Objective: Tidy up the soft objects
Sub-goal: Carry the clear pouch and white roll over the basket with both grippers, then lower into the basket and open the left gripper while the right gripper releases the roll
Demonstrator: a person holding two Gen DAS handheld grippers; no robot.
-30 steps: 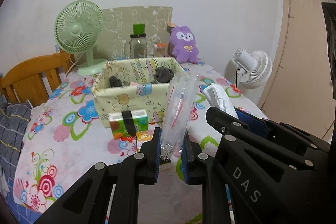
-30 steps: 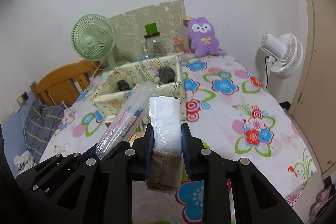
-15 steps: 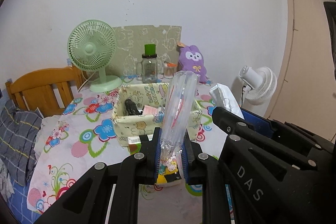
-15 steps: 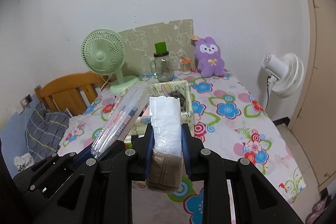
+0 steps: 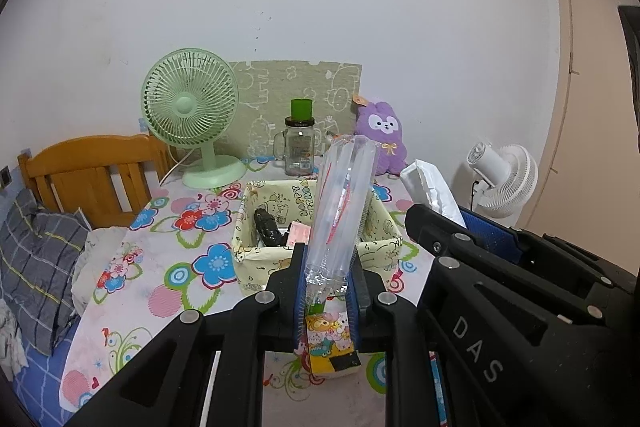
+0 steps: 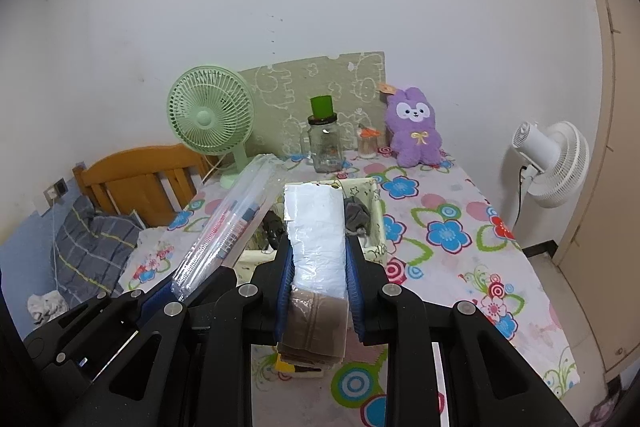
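Flowered cloth covers the counter (image 6: 460, 211), its right edge bare toward the white fan (image 6: 554, 163); my left tongs (image 5: 326, 291) clamp a clear plastic packet (image 5: 340, 211), my right tongs (image 6: 318, 283) clamp a white wrapped bundle (image 6: 316, 239); both are held above the near counter, before the fabric bin (image 5: 256, 251); a green fan (image 5: 190, 107) and purple plush (image 6: 414, 127) stand far against the wall.

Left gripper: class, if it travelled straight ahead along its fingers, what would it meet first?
Probably the yellow fabric bin. The left gripper, shut on a clear plastic pack, points across the table at the bin's near wall; depth is uncertain.
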